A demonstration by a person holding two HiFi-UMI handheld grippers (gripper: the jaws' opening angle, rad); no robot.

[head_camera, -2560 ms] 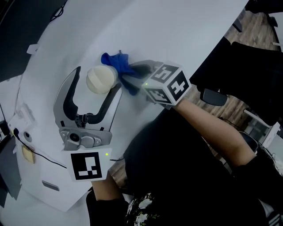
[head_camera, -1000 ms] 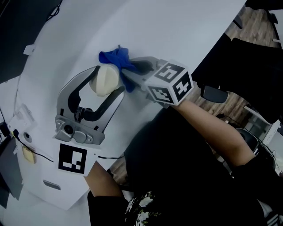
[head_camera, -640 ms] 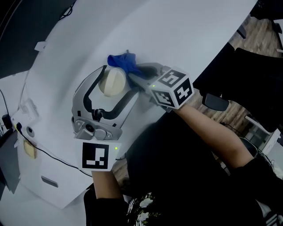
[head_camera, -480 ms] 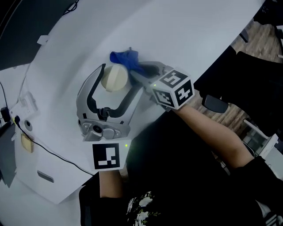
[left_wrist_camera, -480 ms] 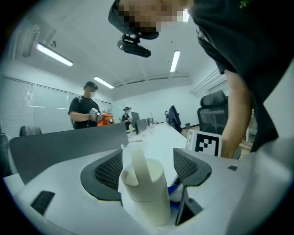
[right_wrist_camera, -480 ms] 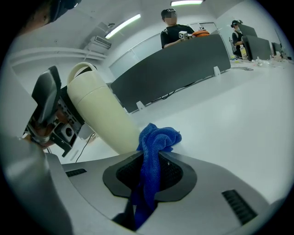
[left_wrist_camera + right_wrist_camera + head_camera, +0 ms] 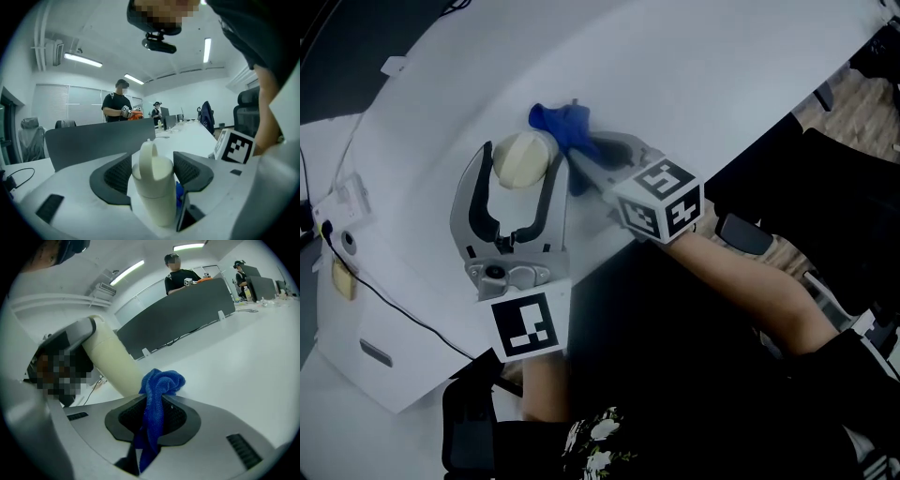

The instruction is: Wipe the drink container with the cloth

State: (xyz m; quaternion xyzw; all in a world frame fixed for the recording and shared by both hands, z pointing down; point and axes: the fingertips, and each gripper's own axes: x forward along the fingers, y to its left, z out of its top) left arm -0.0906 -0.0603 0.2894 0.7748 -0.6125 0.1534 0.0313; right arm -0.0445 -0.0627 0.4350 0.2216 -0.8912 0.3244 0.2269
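Observation:
A cream drink container [image 7: 518, 159] with a loop on its lid stands upright on the white table [image 7: 694, 66]. My left gripper [image 7: 520, 152] reaches round it from the near side. Its jaws have just been closing, and the container [image 7: 152, 187] stands between the pads [image 7: 117, 176] with a slight gap on the left side. My right gripper [image 7: 586, 155] comes in from the right, shut on a bunched blue cloth [image 7: 561, 124]. The cloth [image 7: 157, 394] sticks out past its jaws and lies against the container [image 7: 115, 362].
The table's near edge runs diagonally by my right arm [image 7: 750, 272]. A small white box with a cable [image 7: 342, 211] lies at the far left. A grey desk partition [image 7: 93, 136] stands beyond the container, with people and office chairs far behind.
The left gripper has swung round the container, from pointing up-right to pointing straight up the picture, and its jaws stand wider than a second ago. The right gripper has kept the cloth against the container.

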